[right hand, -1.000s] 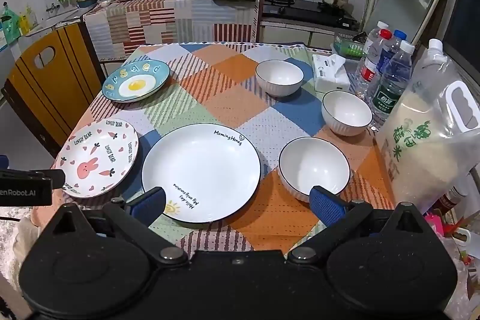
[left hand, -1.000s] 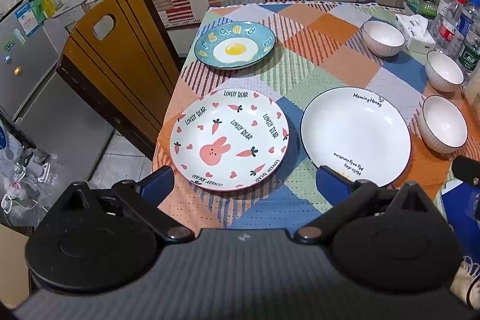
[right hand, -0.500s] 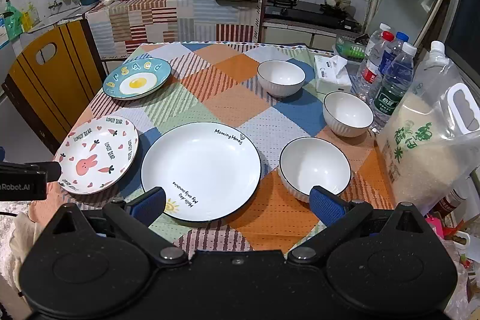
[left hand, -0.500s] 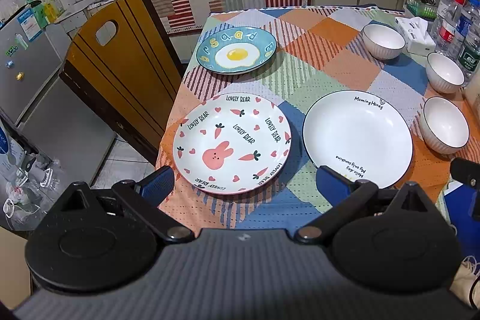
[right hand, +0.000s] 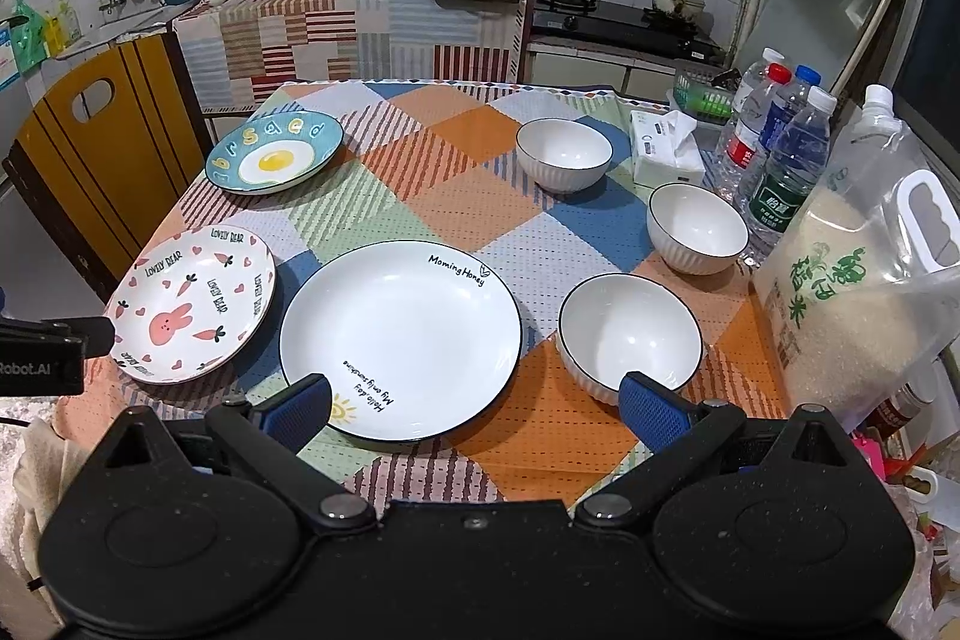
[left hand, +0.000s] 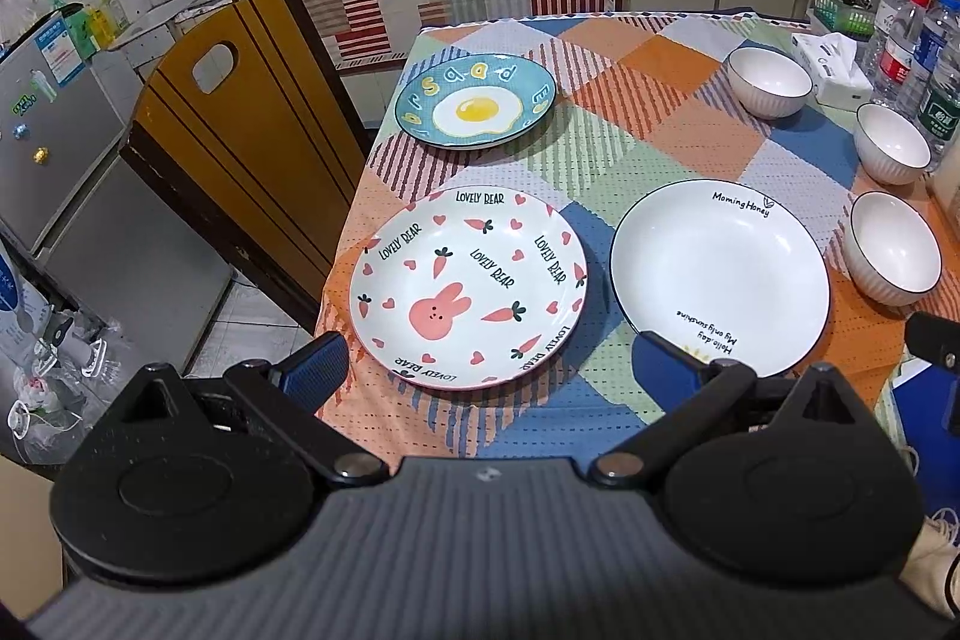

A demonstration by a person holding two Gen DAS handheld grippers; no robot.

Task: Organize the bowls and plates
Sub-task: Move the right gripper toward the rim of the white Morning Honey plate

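Left wrist view: the left gripper point(left hand: 486, 370) hangs over the near edge of the worktop point(left hand: 660, 112), jaws spread wide and holding nothing. Just beyond them lies the rabbit plate point(left hand: 468, 289), flat on the cloth. The white plate point(left hand: 720, 277) sits to its right, near but apart, and the egg plate point(left hand: 477, 107) lies farther back on the left. All 3 look like glazed ceramic: stiff, fairly heavy, slick and breakable. Lying flat, they offer only the raised rim, so a pinch across the near rim, one finger over and one under, seems the sensible hold.

Right wrist view: the right gripper point(right hand: 474, 400) also has its jaws wide apart and empty, over the near rim of the white plate. 3 white bowls stand separately down the right side: the near bowl point(right hand: 630, 331), the middle bowl point(right hand: 699, 229) and the far bowl point(right hand: 564, 154). Their ribbed walls stand upright, so each can probably be gripped across the rim wall and nested into another. A rice bag point(right hand: 864, 280) and water bottles point(right hand: 774, 160) crowd the right edge, leaving little clearance there.
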